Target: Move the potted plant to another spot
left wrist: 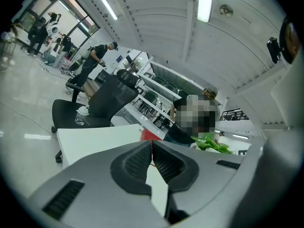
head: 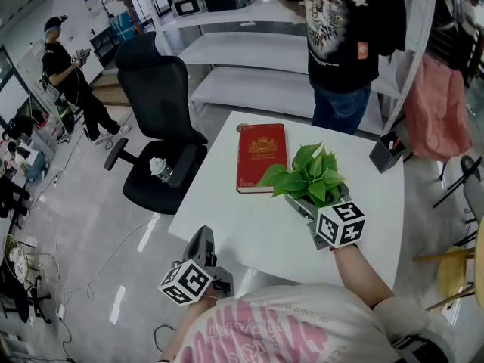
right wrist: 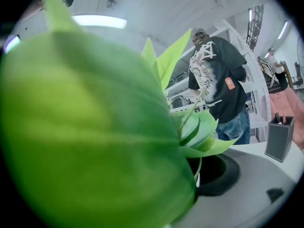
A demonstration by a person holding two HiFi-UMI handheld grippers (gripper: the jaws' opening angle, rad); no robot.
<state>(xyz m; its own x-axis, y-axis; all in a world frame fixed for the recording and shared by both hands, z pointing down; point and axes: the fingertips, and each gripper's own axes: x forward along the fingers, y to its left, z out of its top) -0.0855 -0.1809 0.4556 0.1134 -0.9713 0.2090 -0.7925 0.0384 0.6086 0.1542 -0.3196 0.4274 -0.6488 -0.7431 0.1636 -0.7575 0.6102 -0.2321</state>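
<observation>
Grab step, I reckon: right tongs seem clamped on the potted plant, right of centre on the bench by the red book, left tongs pressed together empty, so next comes 1 level lift to bare bench.

The white table holds a red book, lying flat at 11 o'clock from the middle. A dark pen holder stands at the 2 o'clock corner. The potted plant is at 1 o'clock, just beside the book (its pot is hidden).
</observation>
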